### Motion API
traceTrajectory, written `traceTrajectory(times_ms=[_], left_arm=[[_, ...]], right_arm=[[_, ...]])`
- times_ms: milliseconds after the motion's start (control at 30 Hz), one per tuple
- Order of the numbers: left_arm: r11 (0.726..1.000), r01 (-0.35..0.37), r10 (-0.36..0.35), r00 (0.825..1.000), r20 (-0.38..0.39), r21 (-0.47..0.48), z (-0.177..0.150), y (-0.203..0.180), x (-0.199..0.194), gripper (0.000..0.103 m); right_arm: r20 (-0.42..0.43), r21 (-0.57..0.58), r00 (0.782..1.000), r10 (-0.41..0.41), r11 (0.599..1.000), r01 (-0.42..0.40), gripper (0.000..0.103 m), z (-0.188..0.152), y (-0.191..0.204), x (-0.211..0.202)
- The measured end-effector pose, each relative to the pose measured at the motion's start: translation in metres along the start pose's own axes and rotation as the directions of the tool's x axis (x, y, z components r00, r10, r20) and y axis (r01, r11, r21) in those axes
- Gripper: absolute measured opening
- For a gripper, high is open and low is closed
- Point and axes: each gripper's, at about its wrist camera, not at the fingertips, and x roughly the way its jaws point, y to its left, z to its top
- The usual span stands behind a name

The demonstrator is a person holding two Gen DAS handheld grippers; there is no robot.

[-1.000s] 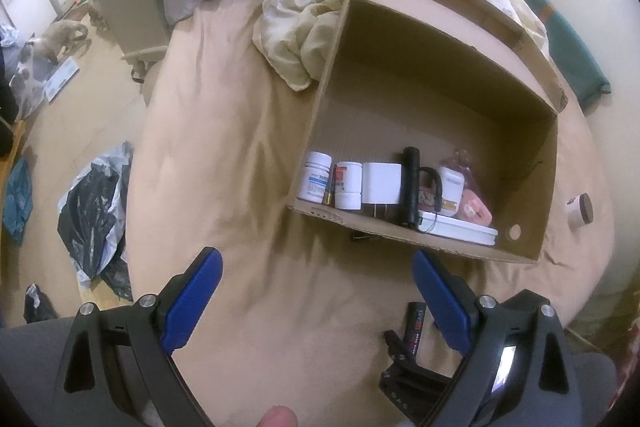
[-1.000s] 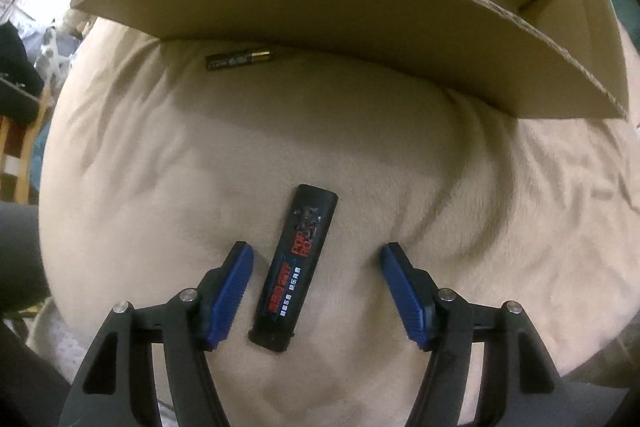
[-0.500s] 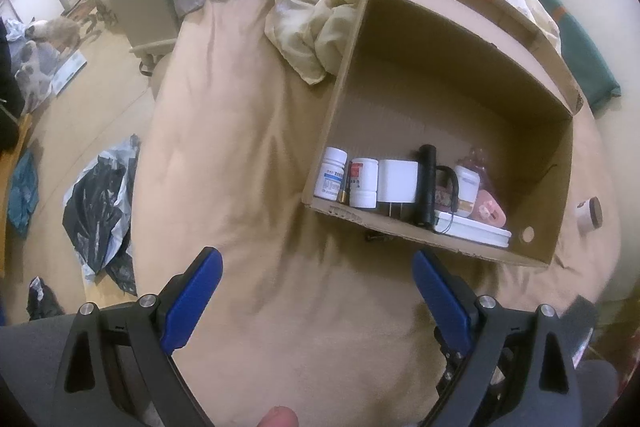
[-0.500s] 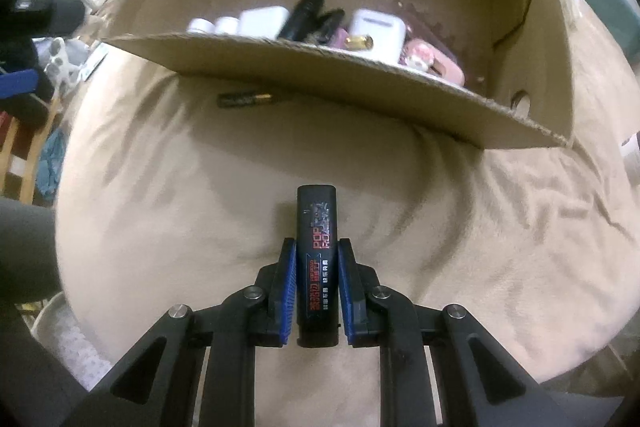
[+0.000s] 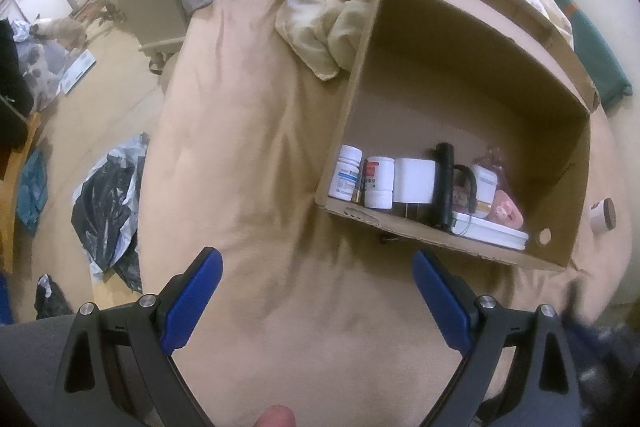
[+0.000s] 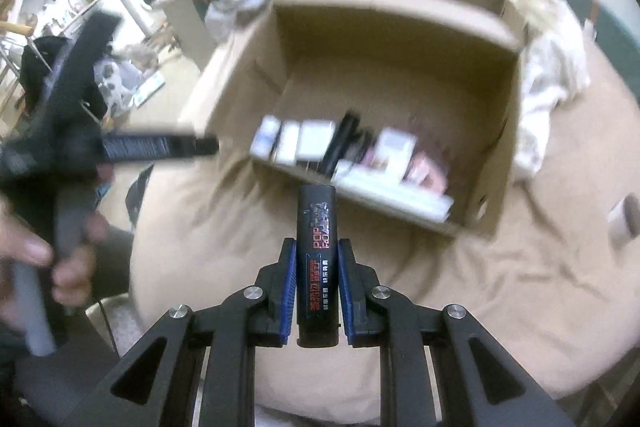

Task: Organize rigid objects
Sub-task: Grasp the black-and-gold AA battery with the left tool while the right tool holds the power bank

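My right gripper (image 6: 317, 261) is shut on a black lighter (image 6: 316, 247) with red and white print, held above the tan bedspread in front of the cardboard box (image 6: 496, 131). The box (image 5: 576, 163) lies open on the bed and holds white pill bottles (image 5: 348, 177), a white charger (image 5: 414, 181), a black flashlight (image 5: 444, 187), a pink case (image 5: 508, 209) and a flat white tin (image 5: 490, 229). My left gripper (image 5: 320, 291) is open and empty above the bedspread, left of the box's front. It also shows blurred in the right wrist view (image 6: 72, 131).
A small battery (image 5: 386, 238) lies under the box's front flap. A round jar (image 5: 602, 214) sits right of the box. Crumpled sheets (image 5: 328, 23) lie behind the box. Black bags (image 5: 106, 203) lie on the floor at left.
My right gripper closed on the lighter and has lifted it off the bed, toward the box. My left gripper drifted slightly and stayed open.
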Motion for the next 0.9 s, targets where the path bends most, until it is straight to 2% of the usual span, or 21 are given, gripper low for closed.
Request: traceTrajectory(times_ms=[200,367,467,567,733,900], left_arm=[[0.999,-0.004,0.004,1.0,0.005,0.041,-0.004,-0.005,0.006,0.095],[0.992,-0.03,0.029,1.0,0.009,0.12,-0.012,-0.018,0.017,0.095],[0.987,-0.037,0.04,0.999,-0.016,0.157,-0.019,-0.026,0.032,0.095],[0.976,-0.047,0.055,0.998,-0.031,0.215,-0.031,-0.041,0.049,0.095],[0.952,-0.084,0.079,0.996,0.028,0.293,-0.039,-0.069,0.07,0.095],[0.971,-0.058,0.046,0.997,0.056,0.23,-0.027,-0.076,0.084,0.095]], right_arm=[[0.123,0.039,0.992,0.024,0.999,-0.029,0.02,0.022,-0.026,-0.022],[0.207,0.094,0.978,0.034,0.994,-0.054,0.02,0.019,-0.049,-0.019],[0.177,0.164,0.984,0.037,0.984,-0.066,0.02,0.015,-0.062,-0.007],[0.228,0.142,0.973,0.04,0.987,-0.074,0.02,0.019,-0.062,-0.018],[0.22,0.16,0.974,0.061,0.982,-0.098,0.02,0.021,-0.068,-0.013],[0.23,0.176,0.969,0.086,0.976,-0.128,0.02,0.024,-0.074,-0.016]])
